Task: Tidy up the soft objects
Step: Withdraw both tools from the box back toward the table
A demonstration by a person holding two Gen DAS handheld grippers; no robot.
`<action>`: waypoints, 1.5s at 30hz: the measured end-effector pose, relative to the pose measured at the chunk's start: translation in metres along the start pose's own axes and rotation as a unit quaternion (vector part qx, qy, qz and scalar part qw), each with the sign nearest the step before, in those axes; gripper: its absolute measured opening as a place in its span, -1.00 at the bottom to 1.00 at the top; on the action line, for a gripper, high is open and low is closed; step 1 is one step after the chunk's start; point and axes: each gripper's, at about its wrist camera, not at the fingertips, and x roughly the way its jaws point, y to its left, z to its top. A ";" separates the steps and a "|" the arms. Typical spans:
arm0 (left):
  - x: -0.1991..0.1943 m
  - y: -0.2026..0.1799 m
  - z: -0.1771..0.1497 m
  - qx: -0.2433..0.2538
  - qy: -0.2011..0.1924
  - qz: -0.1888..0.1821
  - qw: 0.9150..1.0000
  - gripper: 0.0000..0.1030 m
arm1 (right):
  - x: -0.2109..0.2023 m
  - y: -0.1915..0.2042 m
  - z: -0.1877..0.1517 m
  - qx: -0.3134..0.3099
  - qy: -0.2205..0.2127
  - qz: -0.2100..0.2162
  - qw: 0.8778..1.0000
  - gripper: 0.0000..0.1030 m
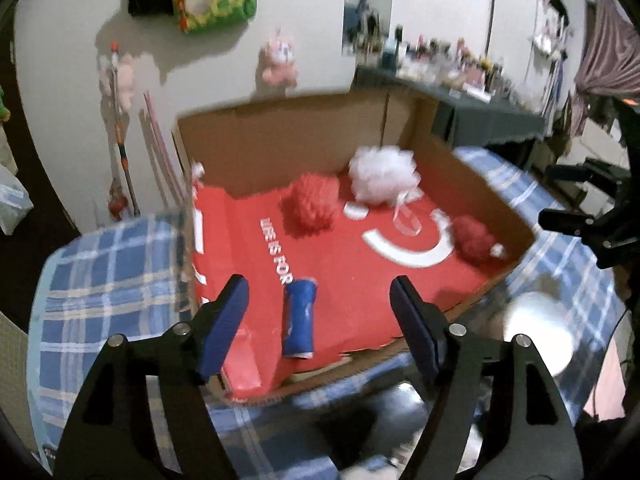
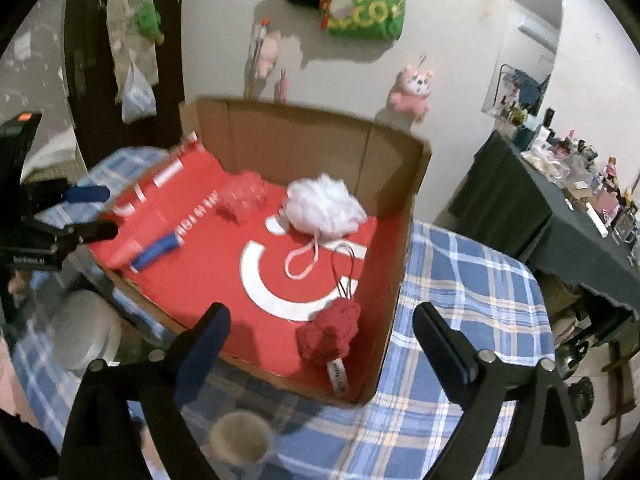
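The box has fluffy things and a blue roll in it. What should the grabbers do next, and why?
Probably lift both away from the cardboard box to look for another soft thing. The left gripper and the right gripper stand open and empty, and the blue roll, white pouf, pink pouf and dark red pouf lie loose inside.

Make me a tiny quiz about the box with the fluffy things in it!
1. True or false: the white bath pouf lies inside the cardboard box.
2. What colour is the rolled cloth in front of the left hand-held gripper?
3. The right hand-held gripper is: A) shut on the dark red pouf, B) open and empty.

Key: 1 true; 2 blue; 3 B.
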 end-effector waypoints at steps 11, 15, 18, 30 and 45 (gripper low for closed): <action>-0.108 -0.046 -0.021 0.009 -0.141 -0.012 0.990 0.79 | -0.103 0.036 -0.020 0.013 -0.107 0.004 0.994 1.00; -0.129 -0.060 -0.037 0.003 -0.169 -0.008 0.986 0.82 | -0.134 0.053 -0.039 0.014 -0.143 0.001 0.990 1.00; -0.145 -0.068 -0.051 -0.005 -0.188 -0.002 0.982 0.83 | -0.150 0.065 -0.054 0.017 -0.164 -0.017 0.986 1.00; -0.157 -0.096 -0.116 -0.031 -0.211 0.042 0.976 0.90 | -0.163 0.089 -0.126 0.074 -0.198 -0.057 0.976 1.00; -0.107 -0.095 -0.169 -0.060 -0.124 0.044 0.989 0.90 | -0.110 0.101 -0.185 0.108 -0.141 -0.060 0.982 1.00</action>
